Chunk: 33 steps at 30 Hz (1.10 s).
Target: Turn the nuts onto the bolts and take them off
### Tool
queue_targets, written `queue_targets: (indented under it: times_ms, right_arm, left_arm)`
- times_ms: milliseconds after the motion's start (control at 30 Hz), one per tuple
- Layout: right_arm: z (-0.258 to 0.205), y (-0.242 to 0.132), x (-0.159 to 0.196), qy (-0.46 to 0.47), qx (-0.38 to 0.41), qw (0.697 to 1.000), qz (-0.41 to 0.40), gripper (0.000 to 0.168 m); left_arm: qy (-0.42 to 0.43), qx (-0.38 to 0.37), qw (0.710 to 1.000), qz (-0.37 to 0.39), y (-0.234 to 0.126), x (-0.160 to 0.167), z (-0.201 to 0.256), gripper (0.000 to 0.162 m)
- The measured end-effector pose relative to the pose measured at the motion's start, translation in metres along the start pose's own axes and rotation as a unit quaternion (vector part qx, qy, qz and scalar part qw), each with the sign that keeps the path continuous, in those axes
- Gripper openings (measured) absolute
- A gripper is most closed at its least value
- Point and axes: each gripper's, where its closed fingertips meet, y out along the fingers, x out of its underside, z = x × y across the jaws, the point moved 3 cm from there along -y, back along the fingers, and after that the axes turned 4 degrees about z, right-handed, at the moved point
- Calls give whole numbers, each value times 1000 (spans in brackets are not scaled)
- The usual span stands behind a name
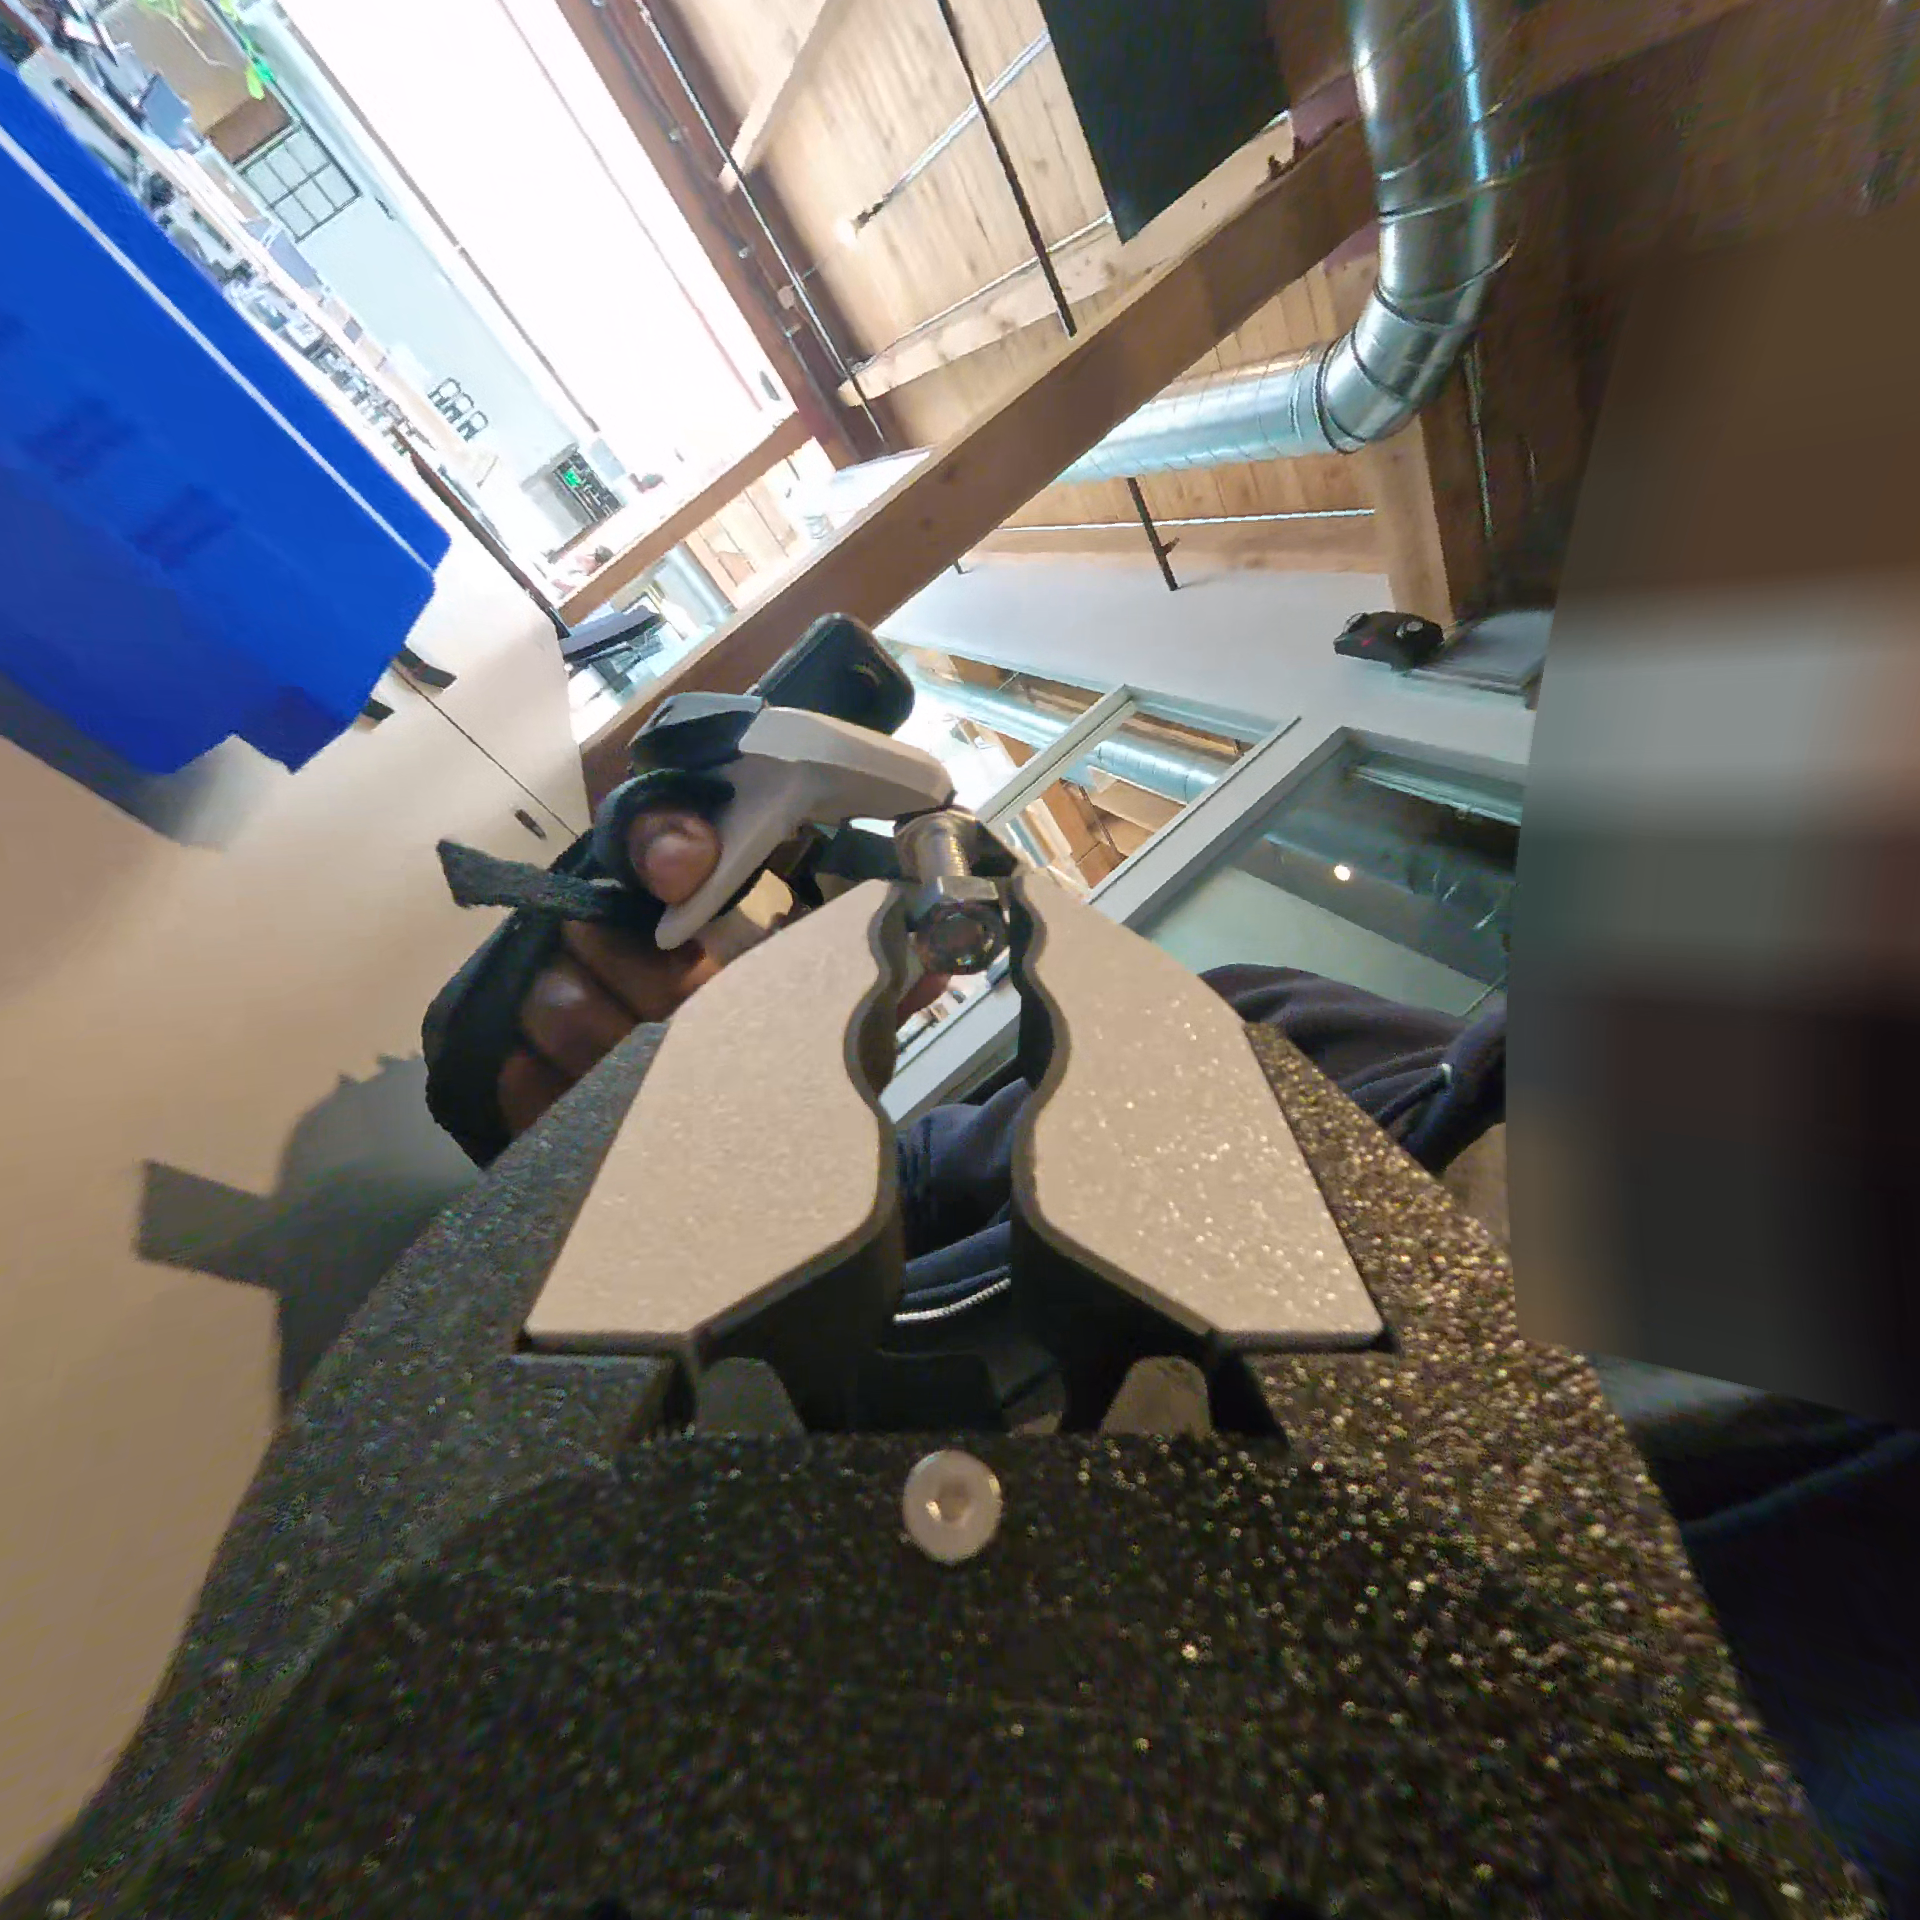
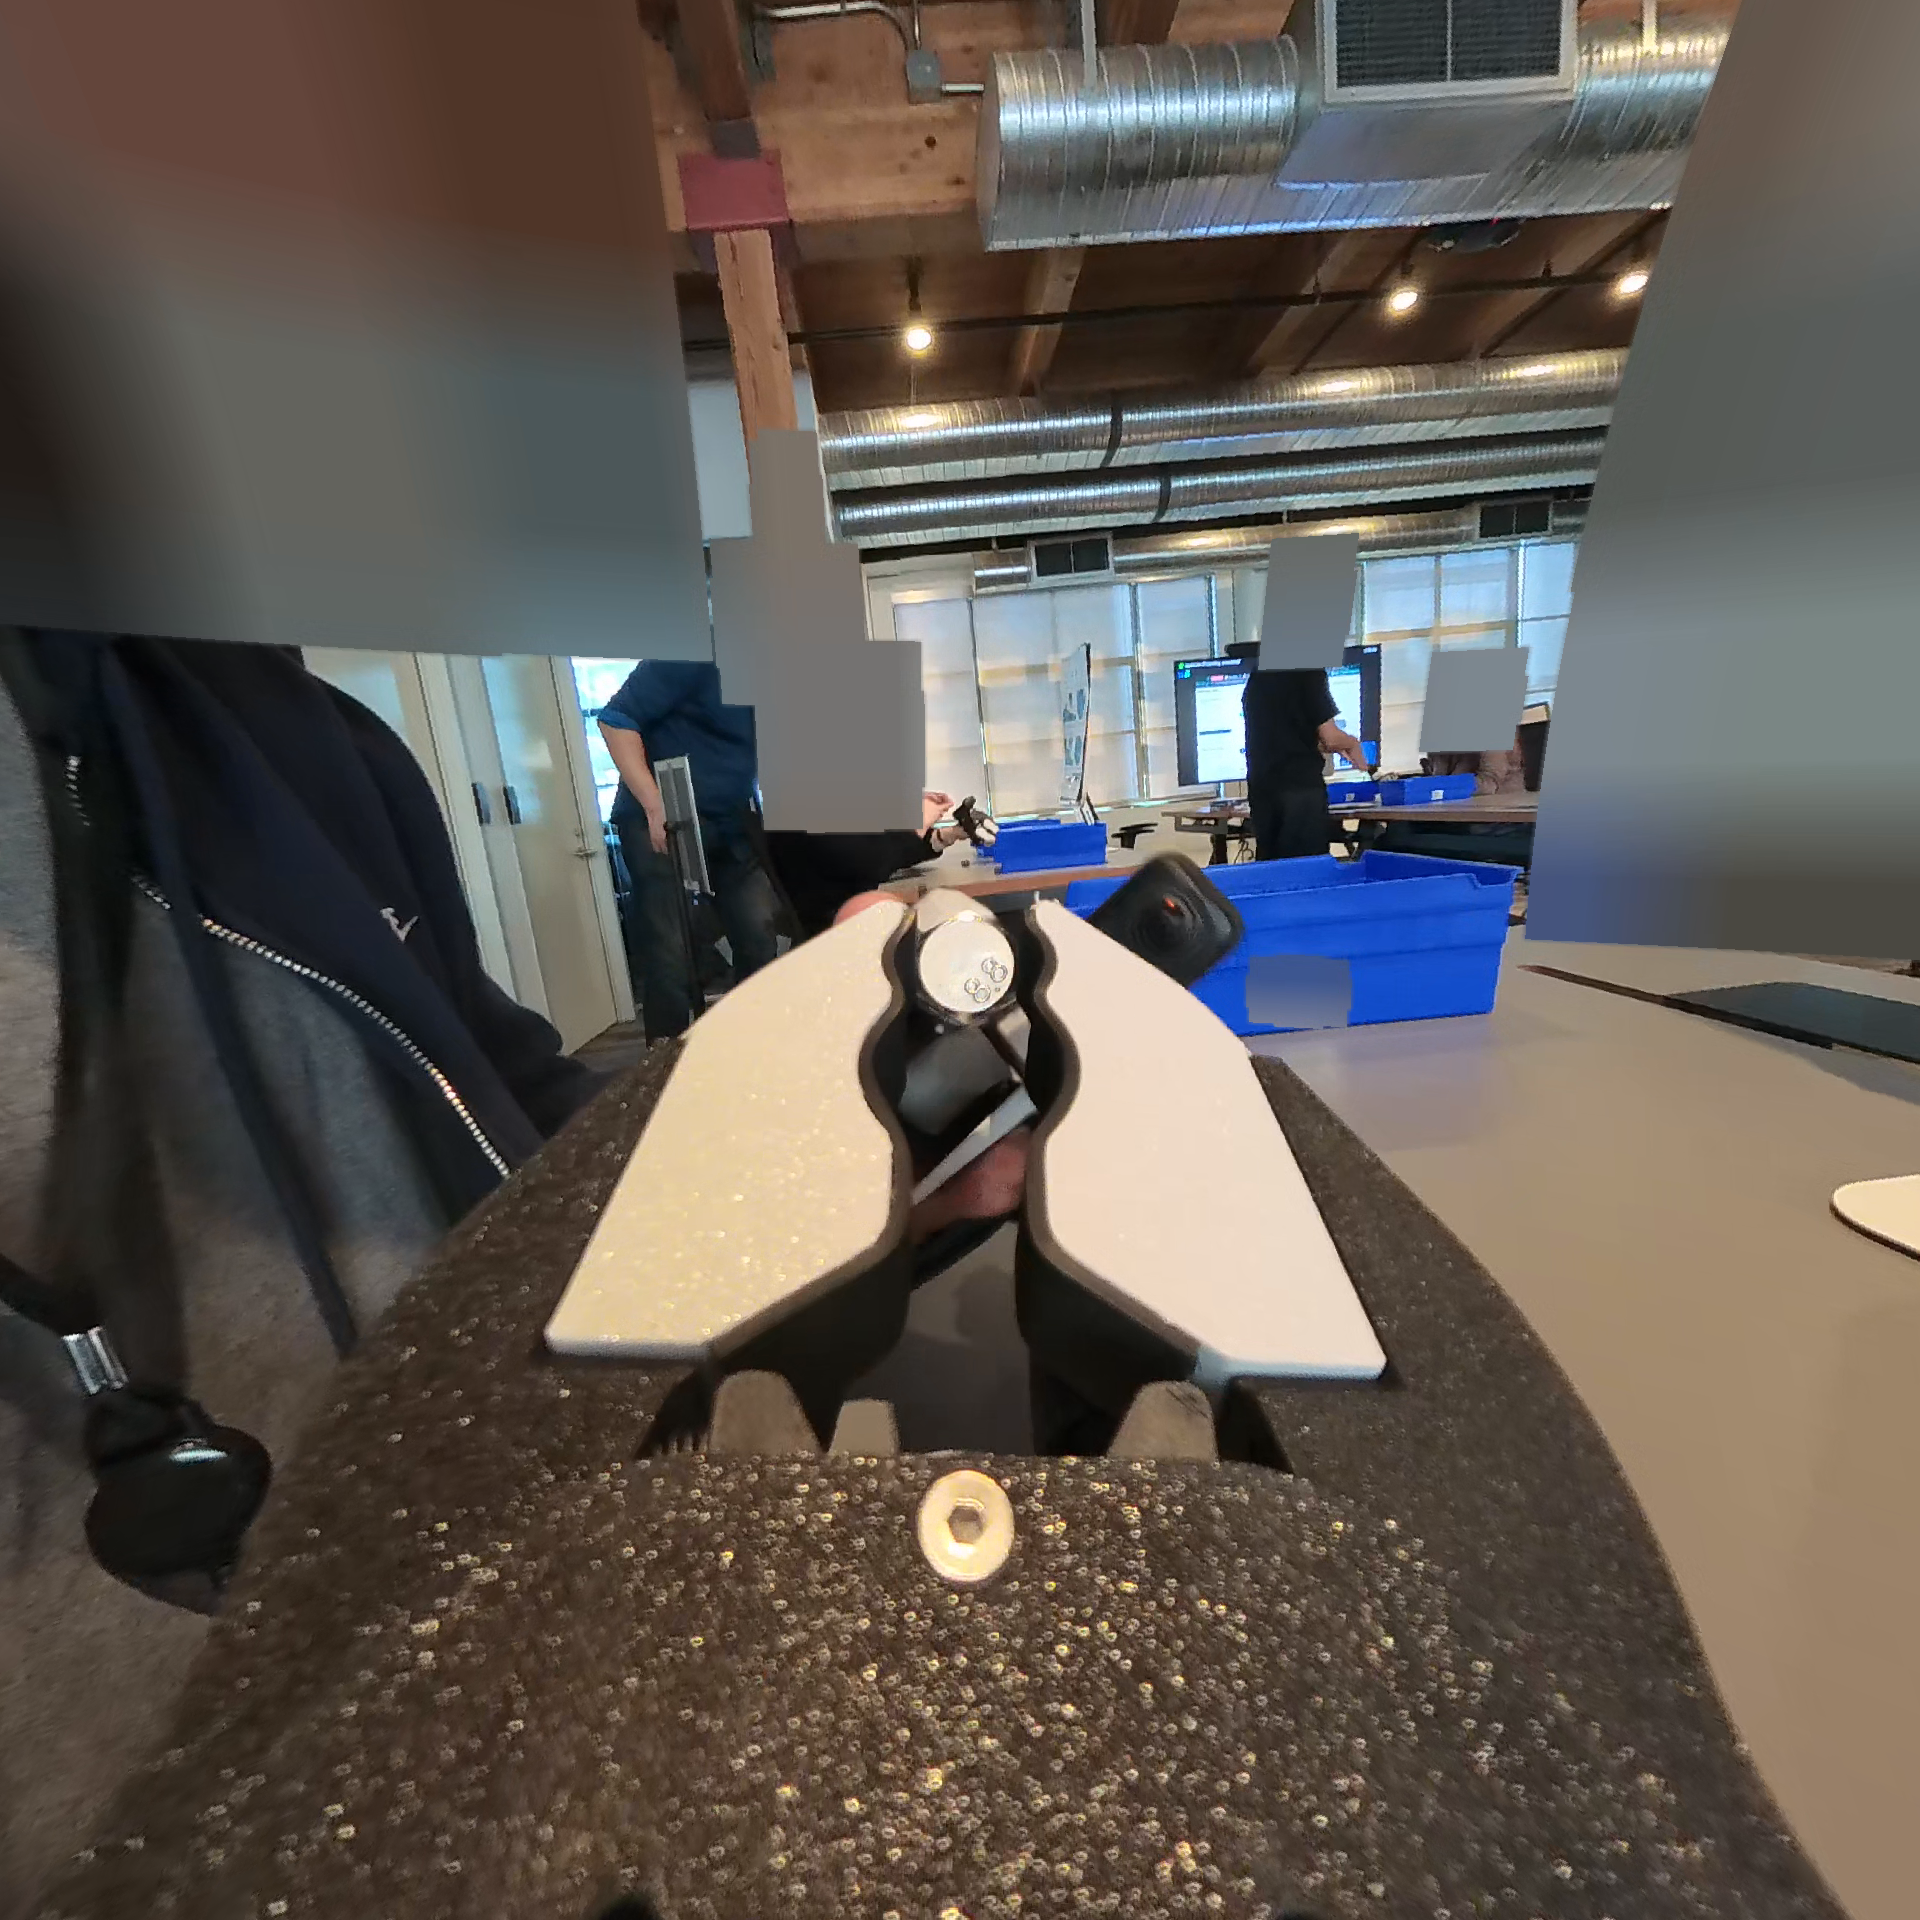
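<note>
Your left gripper (image 1: 951, 925) pinches the nut (image 1: 953, 932), your right gripper (image 2: 961, 971) clamps the bolt (image 2: 964, 971) head, midair, while the blue bin (image 2: 1382, 935) at two o'clock hides whatever it contains.

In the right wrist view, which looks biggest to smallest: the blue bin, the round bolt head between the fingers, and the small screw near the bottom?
1. blue bin, though it sits farther away.
2. bolt head.
3. screw, nearly the bolt head's size; nearness leaves this unsure.
</note>
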Motion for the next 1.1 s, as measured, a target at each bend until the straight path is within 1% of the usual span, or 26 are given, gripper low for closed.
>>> queue_targets:
  times_ms: [33,67,133,200,267,400,467,567,600,633,667,833,1000,1100]
  right_arm:
    - [1,0,-1,1,1,1000,1,17]
    - [2,-1,-1,3,3,1000,3,17]
    - [3,-2,-2,9,4,1000,10,17]
    - [4,-2,-4,15,4,1000,17,17]
    - [5,-2,-4,20,5,1000,21,17]
    - [7,-2,-5,35,4,999,34,17]
    - [8,-2,-6,47,1,998,42,17]
    - [7,1,-2,59,-7,997,42,17]
    - [5,3,-1,58,-10,997,39,17]
    - [3,5,1,58,-14,998,35,17]
    - [1,7,3,58,-16,998,32,17]
    - [-12,13,9,53,-27,998,20,17]
    - [-15,14,9,53,-31,998,18,17]
    - [-14,13,9,60,-37,997,20,17]
  left_arm:
    - [20,1,1000,-1,0,-1,1,21]
    - [47,4,999,-2,1,-3,4,27]
    - [116,12,993,1,0,-6,10,35]
    - [216,-12,976,8,-2,-10,11,40]
    - [309,-43,950,13,-4,-11,9,41]
    - [470,-97,877,-13,-5,-6,3,39]
    - [543,-119,831,-25,-3,-4,5,36]
    - [651,-141,745,-34,-2,1,10,30]
    - [673,-139,726,-36,-1,4,13,31]
    - [685,-135,715,-32,0,6,16,31]
    - [691,-130,710,-28,0,8,19,31]
    - [691,-108,715,-10,-3,15,31,29]
    - [700,-131,701,-38,-8,20,29,22]
    - [703,-131,698,-40,-10,22,28,22]
